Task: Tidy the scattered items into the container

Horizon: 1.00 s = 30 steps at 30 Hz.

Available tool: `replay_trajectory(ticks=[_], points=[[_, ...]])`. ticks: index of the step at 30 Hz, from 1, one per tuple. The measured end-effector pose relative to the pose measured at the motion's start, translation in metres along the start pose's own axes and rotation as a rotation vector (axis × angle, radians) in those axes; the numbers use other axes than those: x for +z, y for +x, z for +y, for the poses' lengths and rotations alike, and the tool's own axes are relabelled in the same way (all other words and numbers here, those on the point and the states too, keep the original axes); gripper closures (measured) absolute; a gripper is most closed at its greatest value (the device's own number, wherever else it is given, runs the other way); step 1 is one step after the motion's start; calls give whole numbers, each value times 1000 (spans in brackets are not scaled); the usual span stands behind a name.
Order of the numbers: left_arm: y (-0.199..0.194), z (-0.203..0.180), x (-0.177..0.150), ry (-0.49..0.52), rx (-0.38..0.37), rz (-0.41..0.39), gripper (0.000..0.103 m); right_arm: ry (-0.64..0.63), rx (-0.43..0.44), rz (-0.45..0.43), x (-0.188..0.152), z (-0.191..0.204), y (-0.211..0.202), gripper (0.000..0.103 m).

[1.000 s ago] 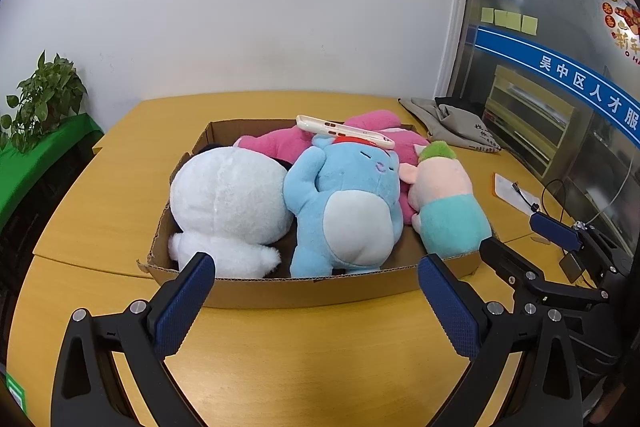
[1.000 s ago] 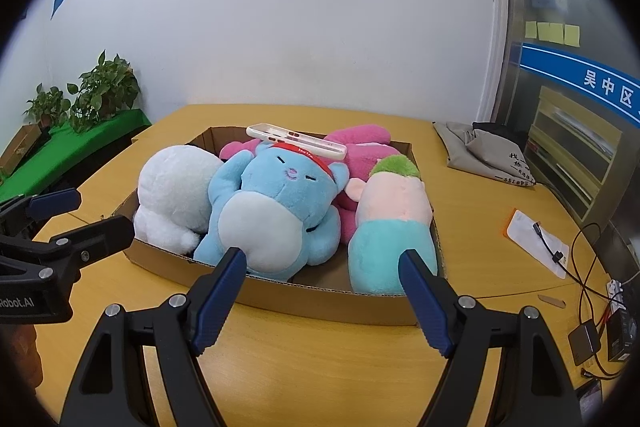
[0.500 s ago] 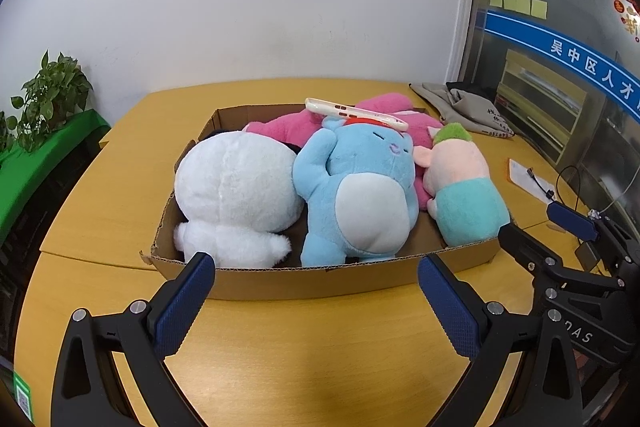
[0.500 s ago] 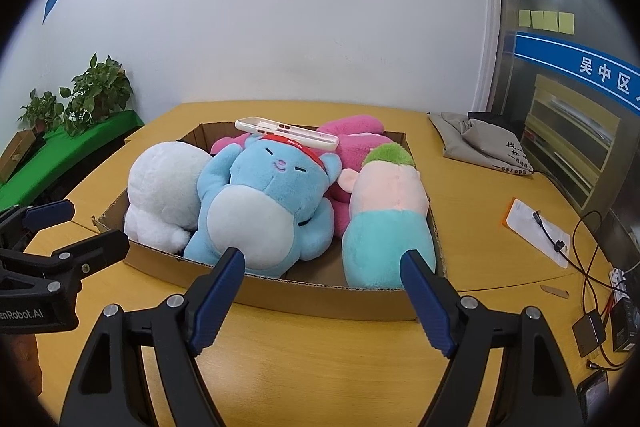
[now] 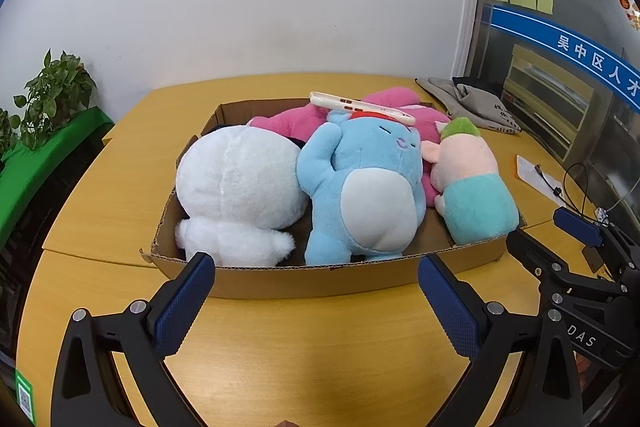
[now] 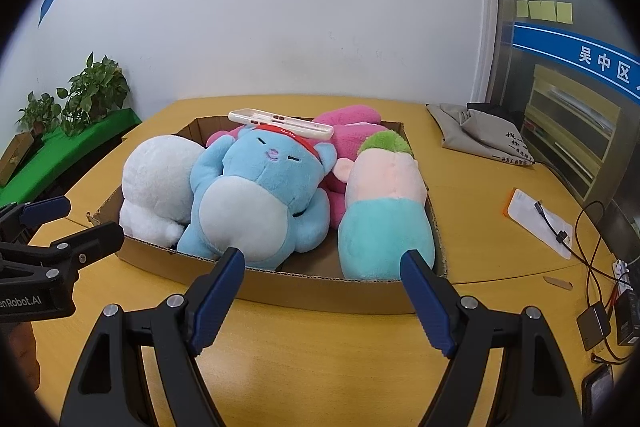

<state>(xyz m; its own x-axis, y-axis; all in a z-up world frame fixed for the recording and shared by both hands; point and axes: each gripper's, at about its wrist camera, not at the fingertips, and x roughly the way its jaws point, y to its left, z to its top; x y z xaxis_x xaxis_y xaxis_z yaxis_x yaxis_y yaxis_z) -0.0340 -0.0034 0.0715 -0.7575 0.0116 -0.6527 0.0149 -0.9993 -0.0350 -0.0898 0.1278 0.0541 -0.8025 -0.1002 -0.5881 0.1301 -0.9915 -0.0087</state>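
Note:
A shallow cardboard box point(image 5: 320, 281) point(image 6: 320, 291) sits on the wooden table, packed with plush toys: a white one point(image 5: 236, 195) point(image 6: 156, 187), a blue one point(image 5: 368, 187) point(image 6: 260, 195), a pink one point(image 5: 296, 121) point(image 6: 352, 131) behind, and a pink-and-teal one with green hair point(image 5: 472, 179) point(image 6: 384, 203). A white phone case point(image 5: 360, 107) point(image 6: 280, 123) rests on the blue toy's head. My left gripper point(image 5: 316, 291) hangs open just short of the box's near wall, empty. Beside it my right gripper point(image 6: 322, 287) is open too, nothing between its pads.
A grey cloth bag point(image 6: 484, 131) lies at the table's far right. A white card with a cable point(image 6: 540, 223) and small black devices point(image 6: 596, 319) sit along the right edge. Potted plants point(image 6: 92, 91) stand on a green shelf to the left. A white wall is behind.
Both views have shifted slightly, the box sitting a little more centred and lower in each. Both grippers stay open, and the toys and phone case have not moved.

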Motion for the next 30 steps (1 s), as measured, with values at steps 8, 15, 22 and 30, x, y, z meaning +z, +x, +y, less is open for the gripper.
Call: replay_trajectory(ticks=[8,15,22,30], points=[[23,1,-5,-4,-37,38,0,28,-12,13,-4,-7,10,23],[42,5,-9,45,-38,-54,0,19,-35,-62,-10,-9,24,23],[92,39,-8,-25,-58,-33,0,48,-25,-69,-19,-15,63,23],[114,41,-8,32,-4,5,0,-18,-141,8,-20,-5,103,10]])
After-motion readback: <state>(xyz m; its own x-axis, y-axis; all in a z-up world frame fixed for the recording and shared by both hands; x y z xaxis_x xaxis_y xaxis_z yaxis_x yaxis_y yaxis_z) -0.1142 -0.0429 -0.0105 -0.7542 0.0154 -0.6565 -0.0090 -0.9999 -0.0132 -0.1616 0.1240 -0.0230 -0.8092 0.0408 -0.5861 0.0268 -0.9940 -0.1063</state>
